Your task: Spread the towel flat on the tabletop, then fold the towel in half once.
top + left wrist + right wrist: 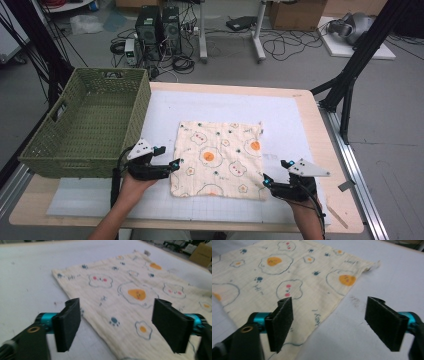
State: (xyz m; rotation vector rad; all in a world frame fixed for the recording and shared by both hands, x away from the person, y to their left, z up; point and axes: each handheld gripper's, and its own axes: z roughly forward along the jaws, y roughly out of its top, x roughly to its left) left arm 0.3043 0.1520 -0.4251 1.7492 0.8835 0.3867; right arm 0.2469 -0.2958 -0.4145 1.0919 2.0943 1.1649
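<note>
A cream cloth (217, 157) printed with fried eggs and paw prints lies spread flat on the white mat (295, 125). My left gripper (176, 164) rests at the cloth's left edge near its front corner, jaws wide open. In the left gripper view the cloth (130, 295) runs under and between the pads of the gripper (116, 325), with nothing pinched. My right gripper (266, 180) sits at the cloth's front right corner, also open. In the right gripper view the cloth's edge (274, 275) passes under the left pad of the gripper (329, 323), and bare mat lies under the right one.
A green woven basket (137, 115) stands at the table's left, right behind my left hand. The wooden table edge (332, 170) runs close along the right of the mat. Computers, cables and a black stand leg (350, 75) are on the floor beyond.
</note>
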